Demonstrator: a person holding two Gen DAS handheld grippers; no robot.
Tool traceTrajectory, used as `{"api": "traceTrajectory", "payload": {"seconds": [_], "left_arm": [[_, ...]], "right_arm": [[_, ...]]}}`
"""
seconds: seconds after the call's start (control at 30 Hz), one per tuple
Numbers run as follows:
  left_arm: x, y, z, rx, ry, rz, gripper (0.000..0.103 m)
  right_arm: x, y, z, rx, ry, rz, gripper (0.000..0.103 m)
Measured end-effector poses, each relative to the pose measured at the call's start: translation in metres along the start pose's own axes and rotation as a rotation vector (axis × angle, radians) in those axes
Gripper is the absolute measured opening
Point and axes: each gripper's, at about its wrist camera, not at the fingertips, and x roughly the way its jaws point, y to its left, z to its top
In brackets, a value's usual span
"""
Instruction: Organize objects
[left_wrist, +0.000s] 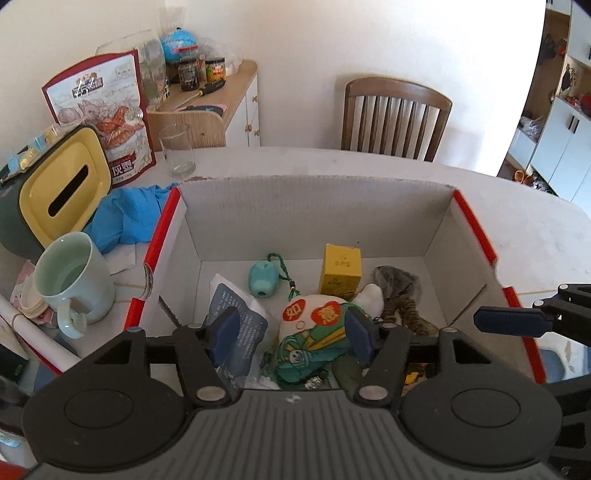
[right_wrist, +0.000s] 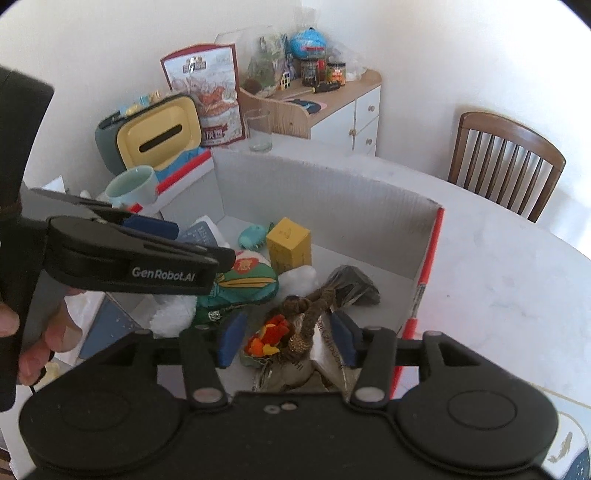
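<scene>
Both grippers, left (left_wrist: 293, 334) and right (right_wrist: 286, 341), hover fingers apart and empty over the cluttered box (left_wrist: 314, 210); its rims stand near.

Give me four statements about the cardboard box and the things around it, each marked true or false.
1. The small yellow carton stands upright inside the white cardboard box. True.
2. The pale green ceramic mug sits inside the box. False: it stands outside on the table, beside the box's left wall.
3. The clear drinking glass lies on its side. False: it stands upright.
4. The left hand-held gripper holds nothing. True.
</scene>
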Motion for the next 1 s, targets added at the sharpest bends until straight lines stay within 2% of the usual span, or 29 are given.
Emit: {"api": "traceTrajectory", "payload": {"seconds": [0.23, 0.4, 0.63, 0.9, 1.0], "left_arm": [[-0.032, -0.005, 0.000, 0.004, -0.076, -0.003, 0.070], [-0.054, -0.011, -0.001, 0.026, -0.127, -0.012, 0.081], [-0.078, -0.014, -0.004, 0.034, -0.179, -0.033, 0.083], [-0.105, -0.016, -0.009, 0.025, -0.229, -0.084, 0.086], [-0.112, -0.020, -0.010, 0.030, -0.239, -0.092, 0.092]], "right_arm": [[-0.026, -0.005, -0.003, 0.034, -0.050, 0.006, 0.058], [-0.043, -0.007, -0.003, 0.061, -0.094, 0.017, 0.064], [-0.067, -0.007, -0.007, 0.072, -0.153, 0.026, 0.071], [-0.096, -0.014, -0.017, 0.113, -0.222, 0.041, 0.086], [-0.108, -0.017, -0.020, 0.123, -0.251, 0.041, 0.092]]}}
